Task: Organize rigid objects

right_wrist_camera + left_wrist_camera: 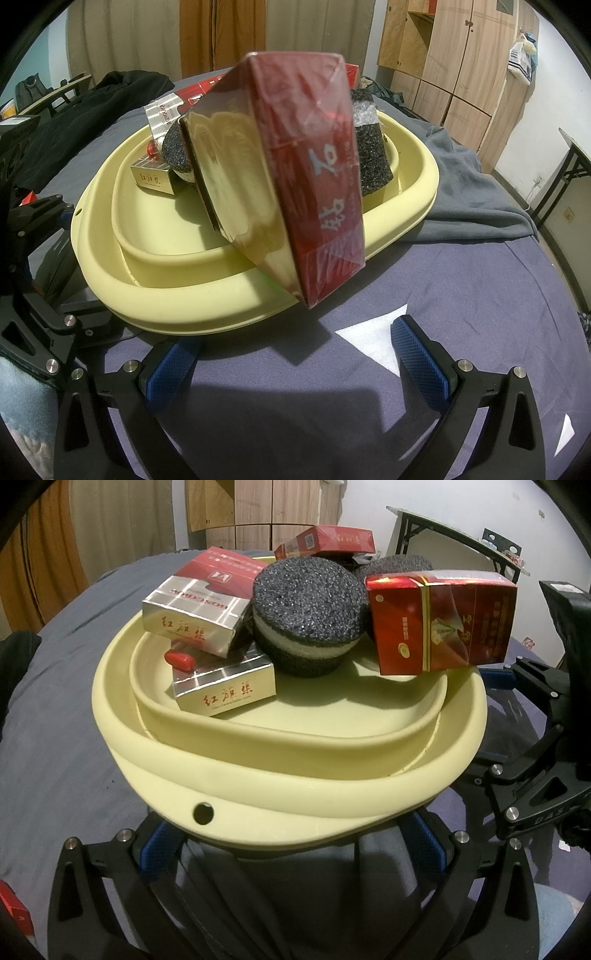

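Left tool (295, 849) sits spread wide at the yellow basin's (258, 771) near rim; right tool (295, 354) is released too, red box (295, 184) tilted on the basin's edge.

A bedroom: blanket-covered bed (461, 266), wooden wardrobe (454, 62), curtains (221, 33)

**Both grippers spread wide**

My left gripper (295, 845) is spread wide, blue pads (162, 849) flanking the basin's near rim. My right gripper (295, 354) is spread too, pads (421, 358) gripping nothing, above the bedsheet.
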{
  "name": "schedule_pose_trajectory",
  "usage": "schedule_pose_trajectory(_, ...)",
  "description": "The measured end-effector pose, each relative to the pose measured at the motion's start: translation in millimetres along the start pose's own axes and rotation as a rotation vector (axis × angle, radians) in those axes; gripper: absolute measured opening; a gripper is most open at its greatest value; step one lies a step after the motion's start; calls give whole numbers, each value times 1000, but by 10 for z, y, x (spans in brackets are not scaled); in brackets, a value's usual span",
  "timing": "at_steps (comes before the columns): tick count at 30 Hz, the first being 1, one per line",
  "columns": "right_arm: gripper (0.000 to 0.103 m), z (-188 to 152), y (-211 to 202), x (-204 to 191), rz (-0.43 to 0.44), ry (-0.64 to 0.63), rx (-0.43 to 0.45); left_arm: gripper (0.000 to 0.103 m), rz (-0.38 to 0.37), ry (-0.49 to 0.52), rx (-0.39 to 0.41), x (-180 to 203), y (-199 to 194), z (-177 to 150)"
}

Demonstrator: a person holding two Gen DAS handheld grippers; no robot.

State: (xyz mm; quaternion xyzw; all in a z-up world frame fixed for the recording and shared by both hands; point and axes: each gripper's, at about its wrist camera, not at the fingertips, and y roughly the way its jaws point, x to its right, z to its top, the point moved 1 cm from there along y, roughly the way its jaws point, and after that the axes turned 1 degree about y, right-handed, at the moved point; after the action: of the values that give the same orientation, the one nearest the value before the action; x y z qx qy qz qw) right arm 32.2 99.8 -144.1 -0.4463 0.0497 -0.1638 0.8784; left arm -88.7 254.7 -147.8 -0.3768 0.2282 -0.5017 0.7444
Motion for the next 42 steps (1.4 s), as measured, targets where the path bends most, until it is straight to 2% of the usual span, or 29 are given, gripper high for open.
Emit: schedule_pose_trajectory(42,103,-2,0,-5,1,1,0,103,10,3,0,59,-15,-6)
